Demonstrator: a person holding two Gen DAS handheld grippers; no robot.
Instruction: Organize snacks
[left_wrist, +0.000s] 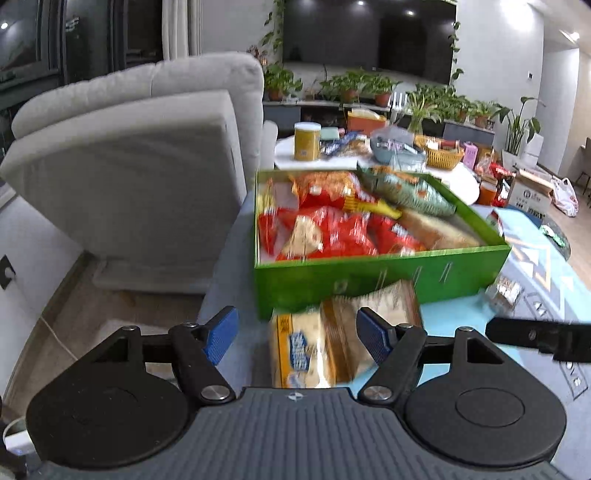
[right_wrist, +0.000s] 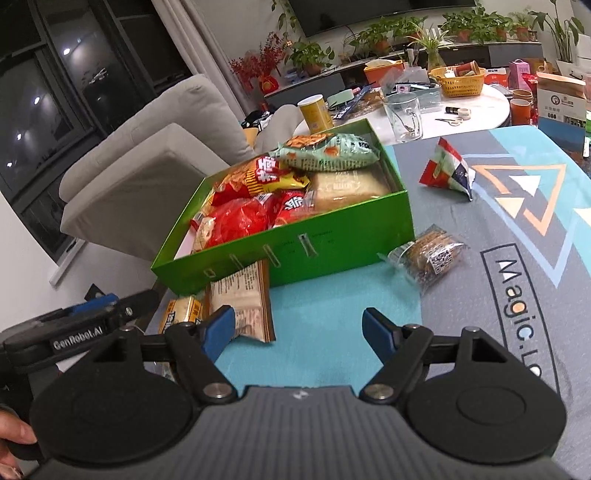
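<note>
Green cardboard box (right_wrist: 295, 254), rectangular and open-topped, is serving as the landmark; it is sitting on the desk (right_wrist: 517, 229), which is wearing a grey-and-turquoise printed cloth. Inside the box, red crinkly snack bags (right_wrist: 255, 206) are filling the middle, a pale green patterned snack bag (right_wrist: 328, 151) is lying across the far end on top of them, and a beige wrapped bread loaf (right_wrist: 347, 188) is resting beneath that bag against the right wall.

Just outside the box's near wall, a tan wrapped bread packet with yellow and blue labelling (left_wrist: 332, 343) is leaning with its upper edge touching that wall. The left gripper (left_wrist: 297, 338) is holding its blue-padded fingers (left_wrist: 221, 336) spread apart on either side of this packet, without pressing it; the view is motion-blurred.

The right gripper (right_wrist: 299, 332) is hovering over the turquoise cloth in front of the box, its fingers (right_wrist: 376, 332) likewise released and grasping nothing.

To the right of the box's near corner, a clear-wrapped brown round cake (right_wrist: 428, 254) is lying on the cloth. Beyond the box's right wall, well apart from it, a red, white and blue pyramid-shaped packet (right_wrist: 448, 171) is standing. Behind the box's far end, a yellow cylindrical canister (right_wrist: 316, 112) is standing on a white round table (right_wrist: 480, 107).
</note>
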